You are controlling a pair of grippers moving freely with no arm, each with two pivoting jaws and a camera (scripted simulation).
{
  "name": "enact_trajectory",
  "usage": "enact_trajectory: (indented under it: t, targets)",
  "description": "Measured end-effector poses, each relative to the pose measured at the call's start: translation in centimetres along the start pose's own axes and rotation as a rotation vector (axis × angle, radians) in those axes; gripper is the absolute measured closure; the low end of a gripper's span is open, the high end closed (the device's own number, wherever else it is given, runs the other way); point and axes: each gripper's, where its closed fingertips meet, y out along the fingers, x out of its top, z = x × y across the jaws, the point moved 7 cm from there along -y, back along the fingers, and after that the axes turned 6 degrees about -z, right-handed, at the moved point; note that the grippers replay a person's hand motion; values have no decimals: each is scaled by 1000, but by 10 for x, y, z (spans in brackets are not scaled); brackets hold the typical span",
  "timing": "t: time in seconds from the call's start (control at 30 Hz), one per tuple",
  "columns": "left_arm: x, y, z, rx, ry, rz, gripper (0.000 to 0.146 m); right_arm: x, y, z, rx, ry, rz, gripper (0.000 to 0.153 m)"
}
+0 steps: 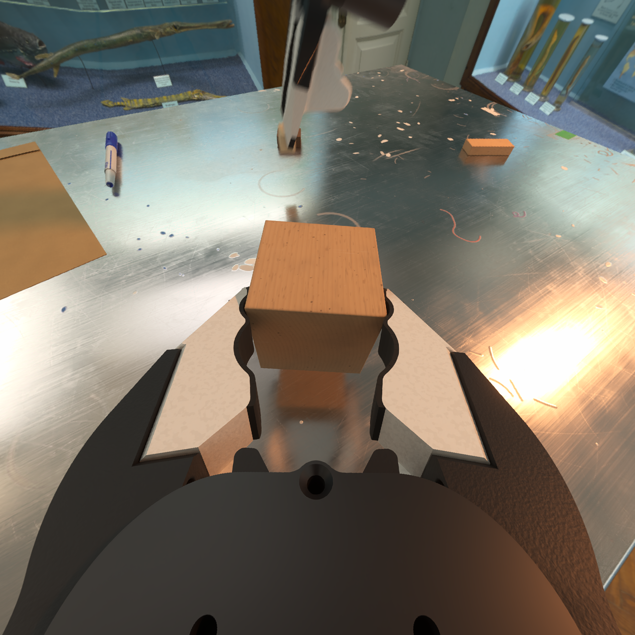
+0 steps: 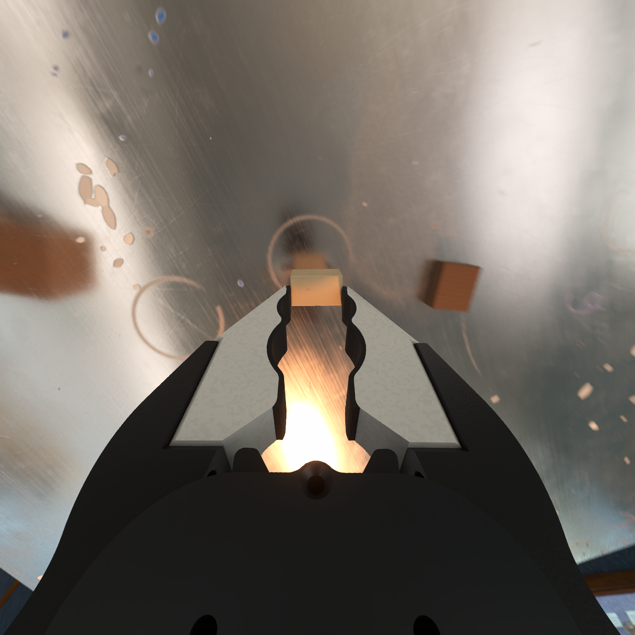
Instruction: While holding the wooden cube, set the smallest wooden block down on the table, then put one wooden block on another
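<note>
Desk [image 1: 446, 309]: scratched, paint-flecked metal; carries all loose items.

Cardboard [image 1: 37, 213]: flat brown sheet at the left edge, apart from the work.

Left tool [image 1: 316, 319]: closed on the cube, jaws pressing its two side faces. It is carried just above the desk, a reflection showing beneath, probably to keep the cube secured while the other tool works.

Right tool [image 2: 316, 292]: closed at its tips on the small block, pointed steeply down at the desk, seemingly to set the block down.

Cube [image 1: 314, 295]: wooden, level in the left tool.

Flat block [image 1: 488, 148]: wooden, lying free on the far right of the desk; a likely base for stacking.

Marker [image 1: 110, 159]: blue and white, lying far left.

Small block [image 2: 316, 288]: pale wood, at or just above the desk; contact unclear.
</note>
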Motion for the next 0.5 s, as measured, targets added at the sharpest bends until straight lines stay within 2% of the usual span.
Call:
enact_trajectory:
  t: [0.1, 0.17, 0.23, 0.3, 0.4, 0.5]
  targets:
    - [0, -3, 4, 14, -21, -5, 72, -14, -62, -15, -57, 50, -132, 124]
    - [1, -3, 5, 23, -21, -7, 72, -35, -113, -34, -125, 103, -227, 124]
    - [4, -2, 5, 35, -17, -15, 72, -67, -159, -57, -195, 188, -303, 124]
    - [7, -2, 4, 48, -22, -31, 72, -107, -191, -82, -263, 295, -336, 124]
    - [11, 0, 1, 50, -16, -58, 72, -170, -199, -114, -303, 504, -302, 124]
    - [14, 4, 0, 53, 3, -70, 72, -221, -167, -138, -309, 661, -223, 124]
